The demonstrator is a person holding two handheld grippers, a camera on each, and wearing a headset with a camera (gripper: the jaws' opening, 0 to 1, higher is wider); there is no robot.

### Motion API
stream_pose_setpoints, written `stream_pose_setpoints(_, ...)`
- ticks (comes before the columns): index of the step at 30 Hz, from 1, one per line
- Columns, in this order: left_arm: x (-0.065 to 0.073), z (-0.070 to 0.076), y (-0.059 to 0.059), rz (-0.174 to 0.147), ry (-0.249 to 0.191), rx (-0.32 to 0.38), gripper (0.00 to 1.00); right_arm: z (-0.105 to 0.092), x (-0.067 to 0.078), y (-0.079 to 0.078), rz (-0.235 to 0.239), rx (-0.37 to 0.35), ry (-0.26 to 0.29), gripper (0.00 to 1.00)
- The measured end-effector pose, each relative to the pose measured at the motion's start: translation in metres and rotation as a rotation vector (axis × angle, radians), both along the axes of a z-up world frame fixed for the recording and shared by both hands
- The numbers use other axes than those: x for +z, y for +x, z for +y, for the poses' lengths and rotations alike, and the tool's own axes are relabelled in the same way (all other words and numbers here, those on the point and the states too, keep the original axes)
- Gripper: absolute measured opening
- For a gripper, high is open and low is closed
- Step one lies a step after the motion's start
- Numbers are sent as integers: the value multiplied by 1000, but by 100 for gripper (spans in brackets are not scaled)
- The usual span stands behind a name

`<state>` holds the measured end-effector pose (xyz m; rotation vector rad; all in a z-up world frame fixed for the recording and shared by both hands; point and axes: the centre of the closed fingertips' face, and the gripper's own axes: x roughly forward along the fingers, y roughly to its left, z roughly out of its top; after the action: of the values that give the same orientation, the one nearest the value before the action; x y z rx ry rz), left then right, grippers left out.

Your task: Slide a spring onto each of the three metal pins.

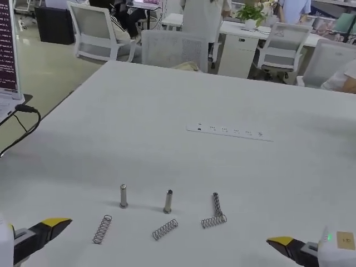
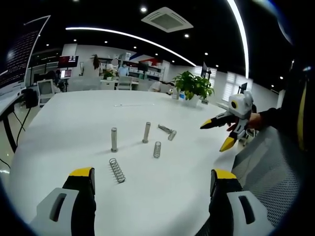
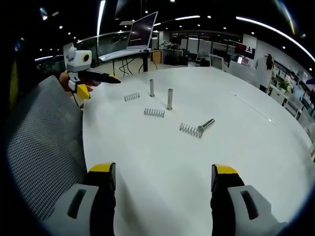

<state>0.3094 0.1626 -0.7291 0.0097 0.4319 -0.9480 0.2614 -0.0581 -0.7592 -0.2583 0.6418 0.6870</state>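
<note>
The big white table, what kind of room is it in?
Probably an open-plan office: the table sits among mesh office chairs, desks with a potted plant, and a computer screen.

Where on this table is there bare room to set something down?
Bare: the table between the power strip and the upright pins, and its right side past the lying pin. Crowded: the near row where pins and springs cluster.
</note>
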Motion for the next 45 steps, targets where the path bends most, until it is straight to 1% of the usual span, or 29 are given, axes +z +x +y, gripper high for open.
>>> stream_pose_setpoints(5, 0, -1, -2, 2, -2, -3, 95, -1, 1, 0, 10, 7, -10, 76)
stream_pose_setpoints(9, 3, -1, -1, -1, -2, -11, 95, -5, 7, 4, 6, 6, -22, 74)
stream_pose_setpoints(11, 4, 0, 0, -4, 0, -13, 95, -7, 13, 5, -2, 10, -32, 73)
stream_pose_setpoints(16, 6, -1, 2, -8, 0, -20, 95, -10, 27, 13, -14, 2, -32, 68)
stream_pose_setpoints(18, 7, -1, 2, -10, -1, -24, 95, -11, 29, 16, -5, -5, -29, 65)
stream_pose_setpoints(24, 8, 0, 1, -13, -6, -24, 95, -11, 36, 27, -12, -11, -38, 61)
stream_pose_setpoints(32, 10, 3, 0, -18, -13, -13, 94, -9, 37, 41, -12, -15, -50, 57)
stream_pose_setpoints(40, 13, 5, 0, -29, -13, -4, 94, -9, 32, 50, 1, -14, -64, 54)
stream_pose_setpoints(45, 15, 6, 0, -35, -9, -1, 94, -9, 31, 54, 3, -10, -70, 52)
